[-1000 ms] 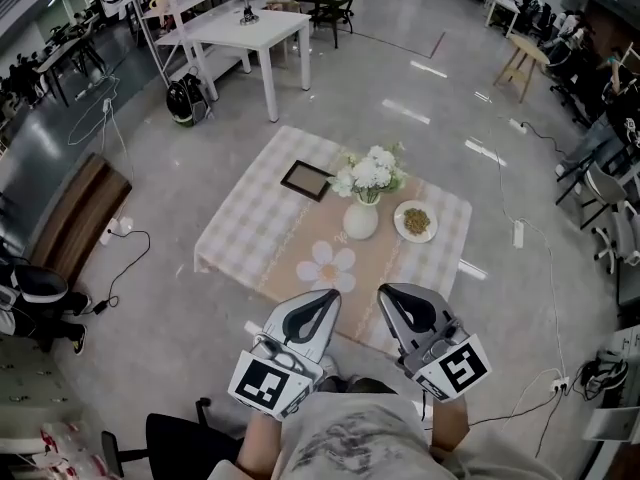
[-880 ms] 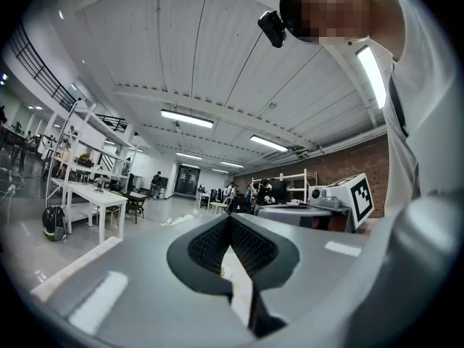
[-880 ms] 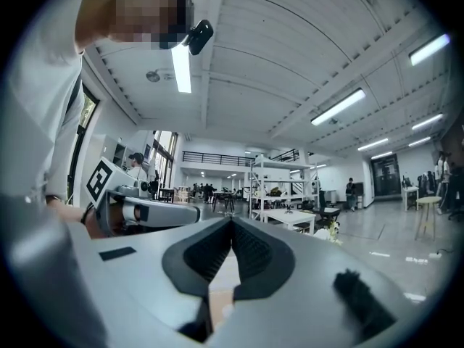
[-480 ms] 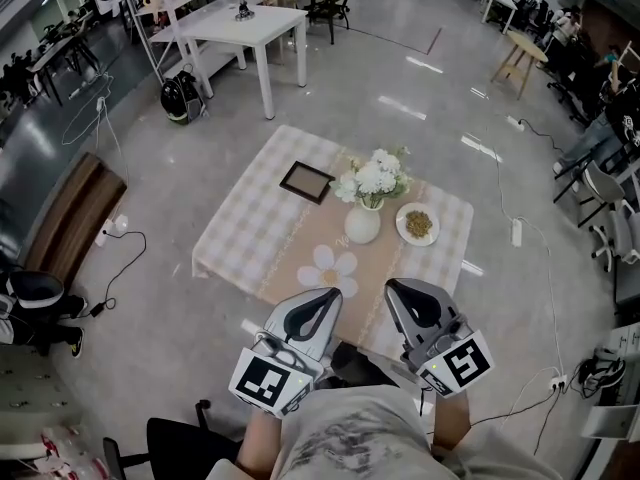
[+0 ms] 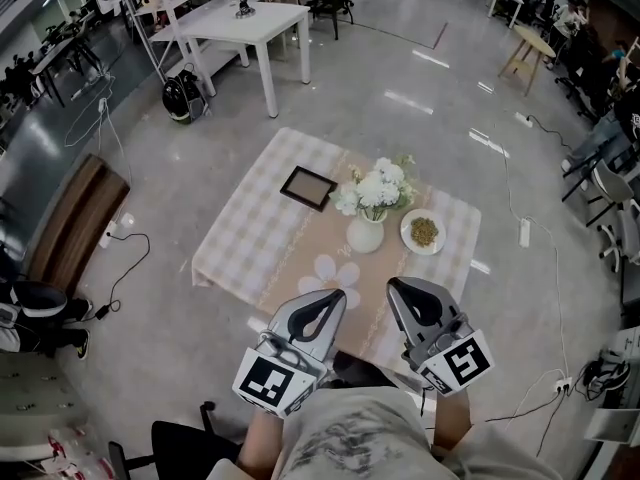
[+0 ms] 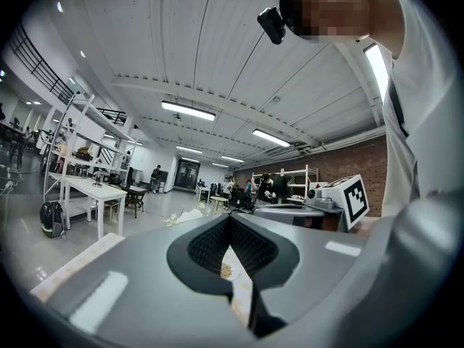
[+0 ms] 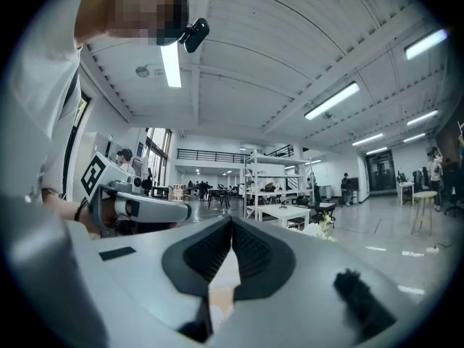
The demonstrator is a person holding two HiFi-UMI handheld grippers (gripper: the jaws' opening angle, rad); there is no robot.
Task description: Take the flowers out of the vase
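White flowers (image 5: 375,187) stand upright in a white vase (image 5: 365,234) near the middle of a low table with a checked cloth (image 5: 240,238). Both grippers are held close to my body, short of the table's near edge and apart from the vase. My left gripper (image 5: 335,295) is shut with nothing in it, its tips meeting in the left gripper view (image 6: 228,217). My right gripper (image 5: 395,285) is shut and empty as well (image 7: 231,220). The flowers show small and far off at the right in the right gripper view (image 7: 324,225).
A plate of food (image 5: 424,232) lies right of the vase, a black frame (image 5: 307,187) to its left. Around the low table are grey floor, a brown bench (image 5: 75,218), a white table (image 5: 245,30), a wooden stool (image 5: 528,53) and floor cables (image 5: 520,233).
The low table with the vase has drifted lower and a little right in the head view, so I am closer to it. Both grippers stay shut, side by side.
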